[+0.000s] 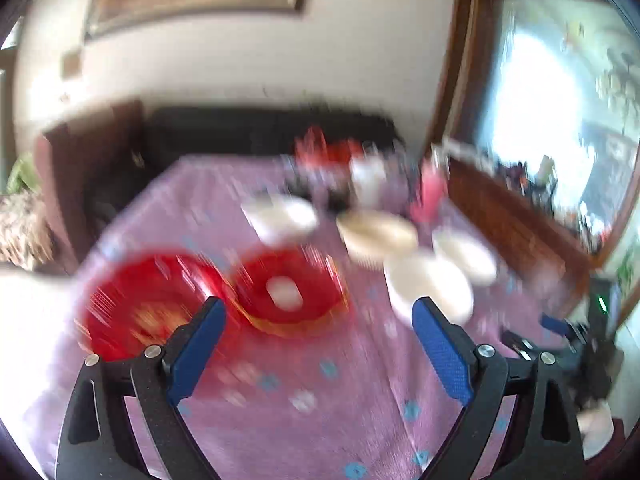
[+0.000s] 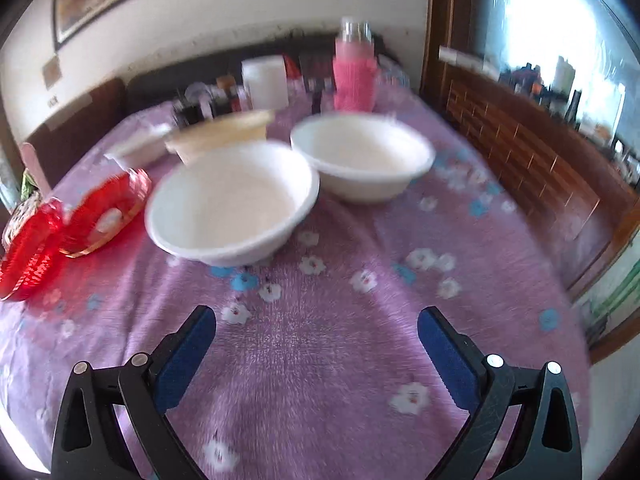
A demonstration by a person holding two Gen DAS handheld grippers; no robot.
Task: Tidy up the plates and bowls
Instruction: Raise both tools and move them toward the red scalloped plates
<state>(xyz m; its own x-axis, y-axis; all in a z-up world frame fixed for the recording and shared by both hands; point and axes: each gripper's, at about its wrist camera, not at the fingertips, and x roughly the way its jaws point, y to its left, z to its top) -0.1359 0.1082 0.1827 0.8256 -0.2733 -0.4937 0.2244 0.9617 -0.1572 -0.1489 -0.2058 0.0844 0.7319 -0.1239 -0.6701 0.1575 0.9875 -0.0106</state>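
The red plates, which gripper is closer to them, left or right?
Left. The left gripper sits just before the red plates; from the right gripper they lie far off to its left.

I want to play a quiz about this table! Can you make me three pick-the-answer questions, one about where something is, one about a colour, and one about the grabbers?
1. Where is the pink bottle?
A. behind the white bowls
B. inside a bowl
C. on a red plate

2. What colour are the two plates?
A. green
B. red
C. black

3. How are both grippers?
A. holding bowls
B. open, empty
C. holding plates

Answers: 1 A, it stands beyond the white bowls. 2 B, both look red. 3 B, the left gripper and right gripper gape with only cloth between.
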